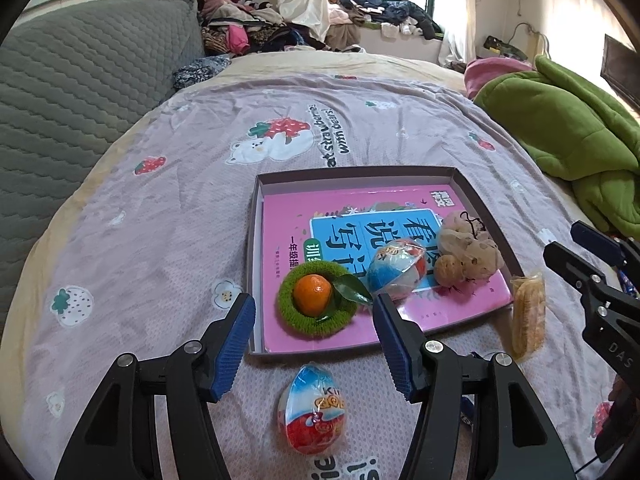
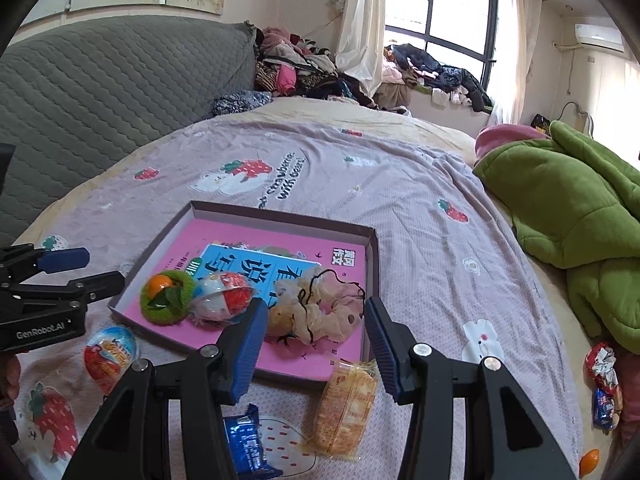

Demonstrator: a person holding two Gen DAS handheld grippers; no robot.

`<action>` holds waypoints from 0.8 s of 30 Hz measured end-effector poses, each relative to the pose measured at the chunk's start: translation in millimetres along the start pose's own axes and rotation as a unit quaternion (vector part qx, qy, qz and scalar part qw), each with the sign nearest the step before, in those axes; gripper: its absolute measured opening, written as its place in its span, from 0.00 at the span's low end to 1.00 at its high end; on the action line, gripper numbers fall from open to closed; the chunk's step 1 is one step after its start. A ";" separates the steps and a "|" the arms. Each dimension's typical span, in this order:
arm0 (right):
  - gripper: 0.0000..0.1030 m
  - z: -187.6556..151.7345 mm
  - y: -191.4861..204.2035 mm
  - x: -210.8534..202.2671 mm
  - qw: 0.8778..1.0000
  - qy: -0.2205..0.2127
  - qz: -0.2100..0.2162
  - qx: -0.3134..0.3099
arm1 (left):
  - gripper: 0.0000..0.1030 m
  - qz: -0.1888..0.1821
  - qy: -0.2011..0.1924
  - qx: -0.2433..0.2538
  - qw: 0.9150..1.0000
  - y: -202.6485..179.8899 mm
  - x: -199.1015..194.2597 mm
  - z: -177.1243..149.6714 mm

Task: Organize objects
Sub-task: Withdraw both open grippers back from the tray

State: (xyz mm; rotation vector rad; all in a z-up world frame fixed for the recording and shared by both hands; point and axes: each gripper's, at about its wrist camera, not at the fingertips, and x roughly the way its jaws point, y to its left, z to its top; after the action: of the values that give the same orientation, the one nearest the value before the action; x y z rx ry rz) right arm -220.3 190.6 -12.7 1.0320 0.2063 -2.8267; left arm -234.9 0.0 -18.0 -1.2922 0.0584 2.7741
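Grippers [image 1: 314, 334] [image 2: 316, 334], 2 chocolate eggs [image 1: 313, 416] [image 1: 395, 270].

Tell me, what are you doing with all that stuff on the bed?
Someone is tidying small things into a shallow box on the bed, using two grabbers. Both the left gripper and the right gripper are open and holding nothing. The box already holds a pink book, an orange in a green ring, a toy egg and a scrunchie. Another egg and a biscuit pack wait outside.
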 end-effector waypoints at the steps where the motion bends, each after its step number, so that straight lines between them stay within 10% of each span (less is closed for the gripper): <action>1: 0.49 0.4 1.1 -3.3 1.000 -0.003 0.001 -0.001 | 0.61 0.000 -0.001 0.001 1.000 -0.2 -2.6 -0.9; 24: 0.49 7.6 24.5 -71.4 0.998 -0.057 0.016 -0.011 | 0.62 0.002 -0.026 0.000 1.000 4.8 -49.6 -16.6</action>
State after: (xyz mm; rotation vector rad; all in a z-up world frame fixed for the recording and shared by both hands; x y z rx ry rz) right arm -166.9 170.3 37.2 0.8585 0.2062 -2.8361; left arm -190.9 -8.8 9.2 -1.2215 0.0563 2.8092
